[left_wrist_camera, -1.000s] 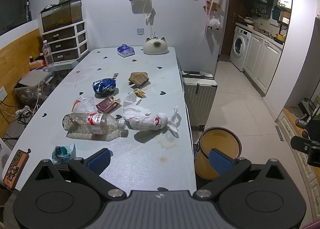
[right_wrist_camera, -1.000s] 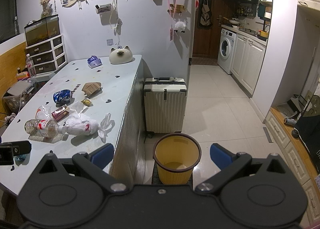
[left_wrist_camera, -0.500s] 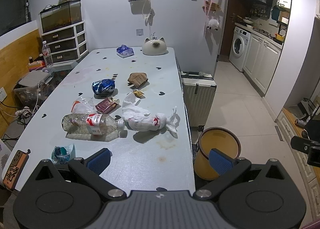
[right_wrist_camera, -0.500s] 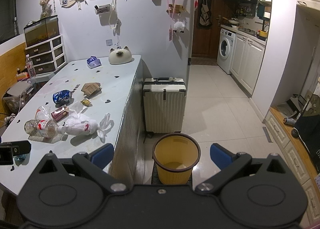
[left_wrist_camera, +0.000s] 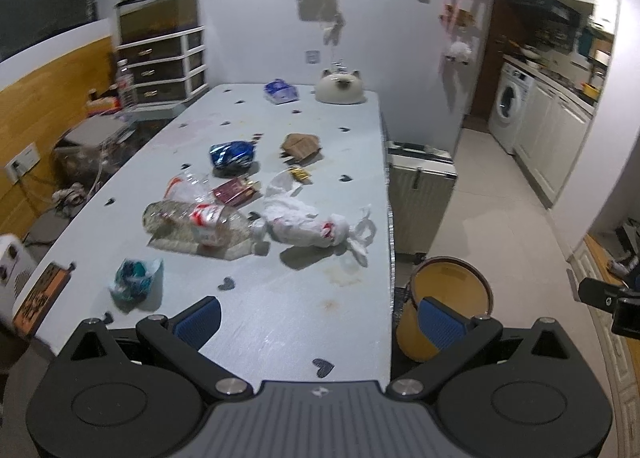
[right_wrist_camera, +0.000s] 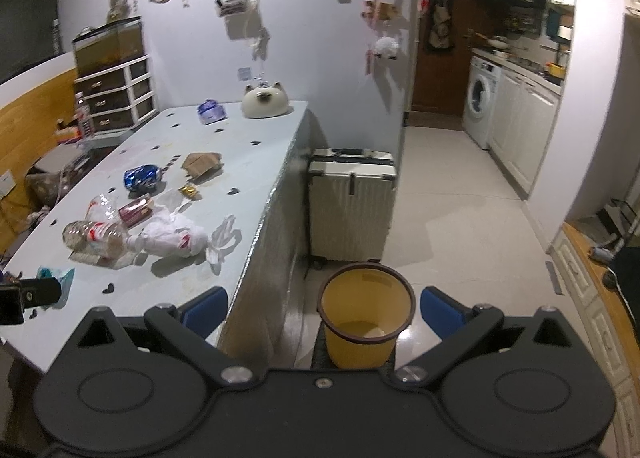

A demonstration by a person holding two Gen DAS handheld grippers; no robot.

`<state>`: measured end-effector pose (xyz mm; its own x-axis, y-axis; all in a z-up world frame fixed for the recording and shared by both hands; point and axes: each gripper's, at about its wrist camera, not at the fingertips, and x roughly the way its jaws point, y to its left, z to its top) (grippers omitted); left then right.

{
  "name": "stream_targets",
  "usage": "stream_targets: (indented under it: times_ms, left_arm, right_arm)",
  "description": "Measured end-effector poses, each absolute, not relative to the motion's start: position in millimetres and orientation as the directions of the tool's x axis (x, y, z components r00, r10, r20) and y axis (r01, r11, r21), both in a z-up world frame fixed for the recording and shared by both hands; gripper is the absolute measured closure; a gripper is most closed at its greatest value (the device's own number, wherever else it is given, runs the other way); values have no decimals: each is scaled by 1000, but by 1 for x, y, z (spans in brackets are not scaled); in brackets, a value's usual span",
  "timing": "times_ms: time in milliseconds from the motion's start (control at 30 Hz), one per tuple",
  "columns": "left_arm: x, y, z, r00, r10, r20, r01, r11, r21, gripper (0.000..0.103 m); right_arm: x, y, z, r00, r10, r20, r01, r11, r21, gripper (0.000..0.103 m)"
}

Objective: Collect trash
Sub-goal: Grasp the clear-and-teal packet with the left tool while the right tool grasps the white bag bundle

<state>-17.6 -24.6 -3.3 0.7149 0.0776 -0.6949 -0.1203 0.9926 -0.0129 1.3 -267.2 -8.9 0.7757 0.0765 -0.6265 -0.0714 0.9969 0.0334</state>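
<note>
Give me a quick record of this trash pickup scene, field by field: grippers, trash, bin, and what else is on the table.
left hand-held gripper: open, empty, above table
right hand-held gripper: open, empty, over bin
bin: yellow, on floor beside table, looks nearly empty
trash on table: plastic bottle lying down, white bag, blue wrapper, red packet, cardboard piece
other: cat-shaped holder at far end

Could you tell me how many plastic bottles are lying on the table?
1. The clear bottle lies on its side on the table, its cap end touching the white bag. Another bottle stands off the table by the drawers; more may be hidden.
</note>
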Motion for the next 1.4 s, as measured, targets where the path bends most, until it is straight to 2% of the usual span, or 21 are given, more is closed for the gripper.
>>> stream_targets:
  times_ms: [333,600,1000,1233,1400]
  left_arm:
    - [-34,22,-10,680,202,-705,-317,948,-35,0]
    - [-18,98,-18,665,232,-710,-378,924,-52,0]
    - [73,230,-43,618,193,-762,-336,941,-34,0]
    - [123,279,-85,577,102,-810,-262,963,-66,0]
    - [153,297,-108,540,90,-837,-266,962,-67,0]
  right_arm:
    - [29,-227,-18,729,238,-642,-267,962,55,0]
    - [63,-162,-25,720,298,-626,-313,945,90,0]
    - [135,-64,-42,767,184,-615,-171,982,81,0]
    - [178,-39,-64,730,80,-678,-51,997,62,0]
    - [225,-35,-85,647,19,-762,117,985,124,0]
